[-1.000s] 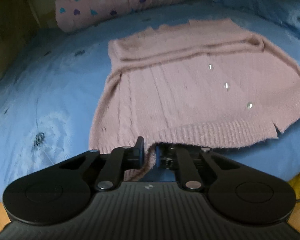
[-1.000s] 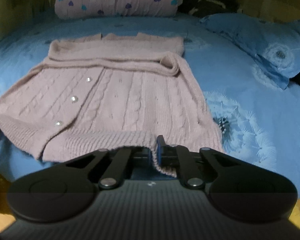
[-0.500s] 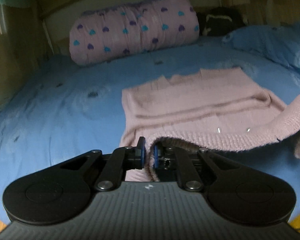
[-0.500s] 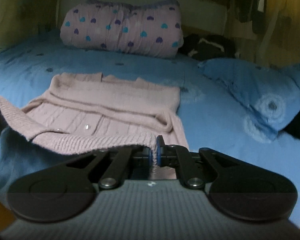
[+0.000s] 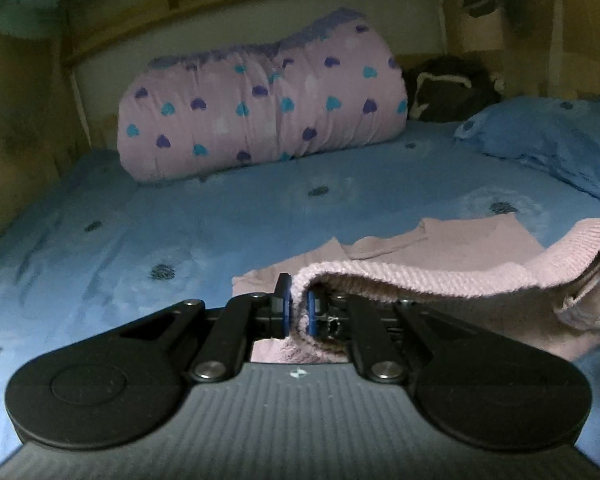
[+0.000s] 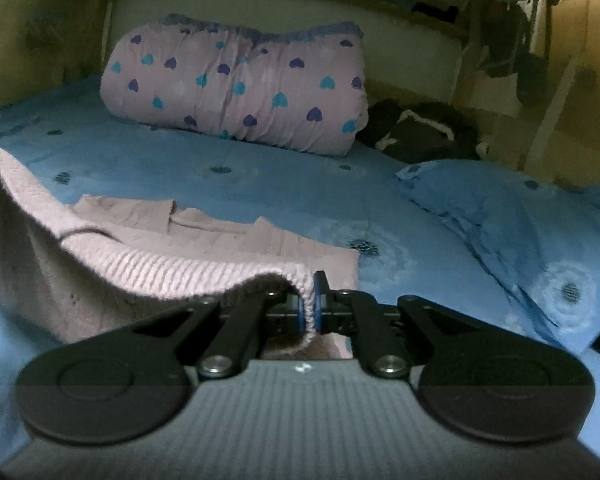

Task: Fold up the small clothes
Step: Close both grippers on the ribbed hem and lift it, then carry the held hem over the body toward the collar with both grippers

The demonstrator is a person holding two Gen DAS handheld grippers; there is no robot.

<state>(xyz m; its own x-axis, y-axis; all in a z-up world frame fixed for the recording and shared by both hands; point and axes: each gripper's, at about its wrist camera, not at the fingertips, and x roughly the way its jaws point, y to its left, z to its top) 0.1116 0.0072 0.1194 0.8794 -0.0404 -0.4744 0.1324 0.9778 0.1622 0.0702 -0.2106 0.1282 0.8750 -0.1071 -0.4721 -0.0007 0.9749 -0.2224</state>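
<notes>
A pink knitted cardigan [image 5: 440,276] lies on the blue bed, its ribbed hem lifted and carried over its own body toward the collar end. My left gripper [image 5: 298,306] is shut on the hem's left corner. In the right wrist view the same cardigan [image 6: 188,268] hangs from my right gripper [image 6: 309,306], which is shut on the hem's right corner. The hem sags in a band between the two grippers. The other gripper shows as a dark shape at the right edge of the left view. The cardigan's buttons are hidden under the raised part.
A rolled pink quilt with heart prints [image 5: 260,108] lies across the head of the bed [image 5: 100,248]. A blue pillow [image 6: 512,224] sits to the right, with a dark garment [image 6: 420,128] behind it. A wooden headboard and wall close off the far side.
Both grippers have risen and travelled toward the head of the bed with the hem. The flat cardigan with its buttons showing now has its lower half lifted and doubled over the upper part.
</notes>
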